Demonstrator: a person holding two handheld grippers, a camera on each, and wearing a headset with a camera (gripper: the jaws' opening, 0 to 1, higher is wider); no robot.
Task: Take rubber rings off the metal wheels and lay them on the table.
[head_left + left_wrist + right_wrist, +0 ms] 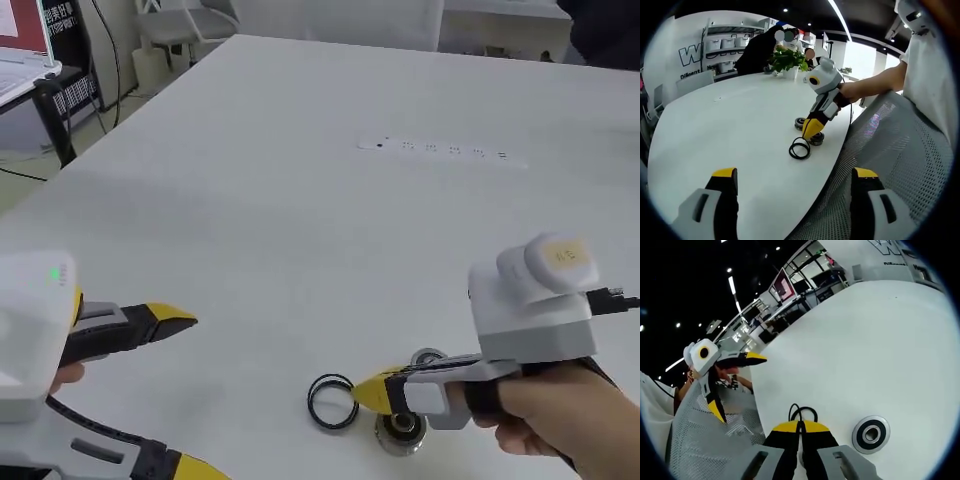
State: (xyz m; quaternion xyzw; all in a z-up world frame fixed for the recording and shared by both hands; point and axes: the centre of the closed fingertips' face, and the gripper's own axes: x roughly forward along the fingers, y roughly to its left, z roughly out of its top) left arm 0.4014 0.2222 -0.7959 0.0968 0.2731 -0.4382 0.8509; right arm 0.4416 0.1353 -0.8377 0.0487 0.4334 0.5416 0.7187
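Two black rubber rings [331, 402] lie overlapped on the white table, also seen as rubber rings [799, 149] and rubber rings [803, 413]. My right gripper [362, 392] is shut, its yellow tips pinching the near edge of a ring that rests on the table. One metal wheel [402, 431] sits just under that gripper, and a second wheel [428, 357] is partly hidden behind it. A wheel [870, 434] stands right of my right gripper [800, 426]. My left gripper [795, 176] hangs wide open and empty off the table's near left, well apart from the rings.
The white table [300, 200] stretches far ahead, with a flush power strip [440, 150] in its middle. A mesh chair back [880, 140] stands by the table edge. A potted plant [786, 61] and people are at the far end.
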